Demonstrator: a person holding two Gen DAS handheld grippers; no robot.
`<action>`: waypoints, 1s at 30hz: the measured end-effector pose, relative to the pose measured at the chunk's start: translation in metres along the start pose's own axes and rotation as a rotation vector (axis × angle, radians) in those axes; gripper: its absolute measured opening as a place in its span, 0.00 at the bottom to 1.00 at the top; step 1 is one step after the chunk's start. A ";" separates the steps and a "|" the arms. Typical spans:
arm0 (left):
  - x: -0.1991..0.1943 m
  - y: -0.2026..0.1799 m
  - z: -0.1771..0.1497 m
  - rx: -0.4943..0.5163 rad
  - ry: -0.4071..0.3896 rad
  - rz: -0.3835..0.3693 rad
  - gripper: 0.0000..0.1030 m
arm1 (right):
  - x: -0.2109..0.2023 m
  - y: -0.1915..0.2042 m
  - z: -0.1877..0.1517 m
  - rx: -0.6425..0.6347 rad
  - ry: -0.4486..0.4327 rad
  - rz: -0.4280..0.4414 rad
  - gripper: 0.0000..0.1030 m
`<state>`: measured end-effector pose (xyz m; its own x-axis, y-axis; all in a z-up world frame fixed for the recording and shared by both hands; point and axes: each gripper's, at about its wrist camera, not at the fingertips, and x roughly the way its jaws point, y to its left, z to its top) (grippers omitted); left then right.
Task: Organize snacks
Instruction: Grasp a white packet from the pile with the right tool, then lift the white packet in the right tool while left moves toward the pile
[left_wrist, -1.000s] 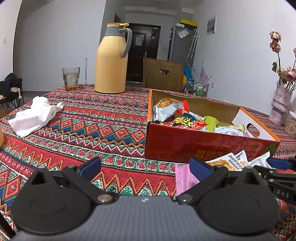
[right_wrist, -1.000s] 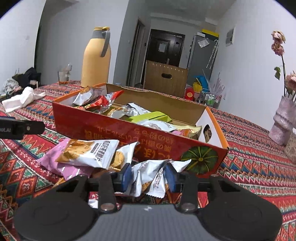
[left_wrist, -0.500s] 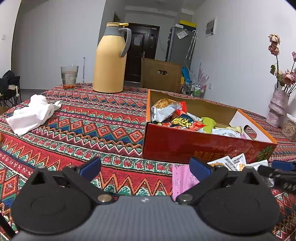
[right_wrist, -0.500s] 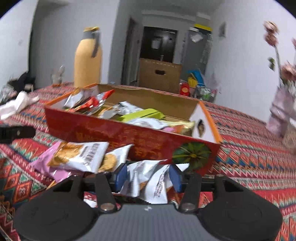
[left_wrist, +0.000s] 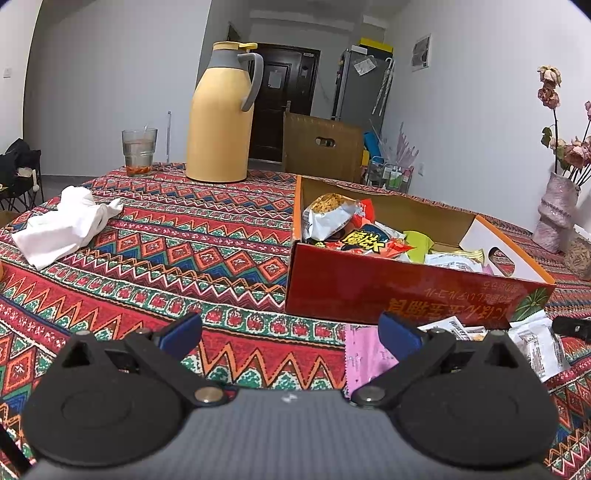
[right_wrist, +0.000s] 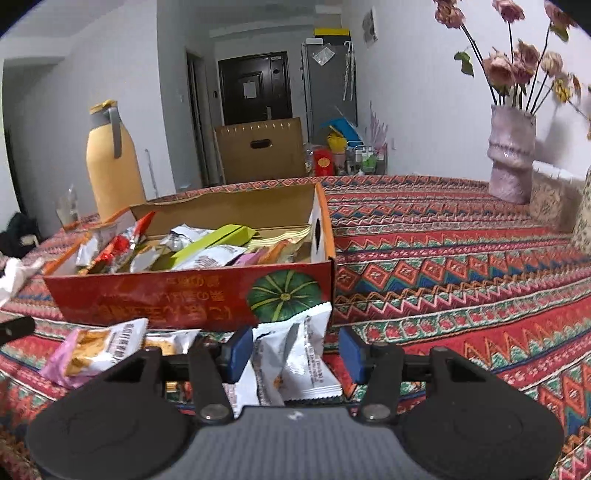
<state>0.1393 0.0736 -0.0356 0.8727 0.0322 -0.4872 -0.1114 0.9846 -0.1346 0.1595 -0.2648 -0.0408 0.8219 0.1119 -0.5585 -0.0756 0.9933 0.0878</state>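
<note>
Snack packets are what this step is about: a white foil packet (right_wrist: 295, 354) stands between the pads of the right gripper (right_wrist: 293, 352), just in front of the red cardboard box (right_wrist: 184, 295), leaning toward the pumpkin print on its near wall. The jaws have just been opening, and they now stand partly apart; the left pad touches the packet's edge, while a clear gap shows at the right pad, so I judge the packet loose rather than pinched.

To do the pick well, I would centre the jaws on the packet's crimped upper part, close until both pads press on the foil, then lift clear of the box wall before carrying it toward 12 o'clock, over the rim and into the free space at the box's right end. Foil crumples and slips, so a firm, square pinch matters more than speed.

At 9 o'clock from the packet lie more loose snacks: an orange-and-white packet (right_wrist: 107, 347) resting on a pink packet (right_wrist: 55, 365). The box already holds many snacks.

Farther out, the left gripper (left_wrist: 290, 334) hangs wide open and empty above the patterned tablecloth (left_wrist: 166, 258), at 9 o'clock of the pile. A yellow thermos jug (left_wrist: 221, 122) stands well beyond.
</note>
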 end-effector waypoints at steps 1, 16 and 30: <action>0.000 0.000 0.000 0.000 0.000 0.000 1.00 | -0.001 -0.002 0.000 0.004 -0.007 -0.010 0.49; 0.001 0.000 0.000 0.002 0.004 0.002 1.00 | 0.027 0.002 0.003 -0.061 0.066 -0.002 0.50; 0.003 0.000 0.000 -0.001 0.015 -0.004 1.00 | 0.048 0.018 -0.009 -0.113 0.091 -0.020 0.43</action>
<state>0.1417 0.0741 -0.0371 0.8659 0.0253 -0.4995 -0.1081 0.9846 -0.1376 0.1931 -0.2415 -0.0735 0.7696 0.0888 -0.6324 -0.1267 0.9918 -0.0149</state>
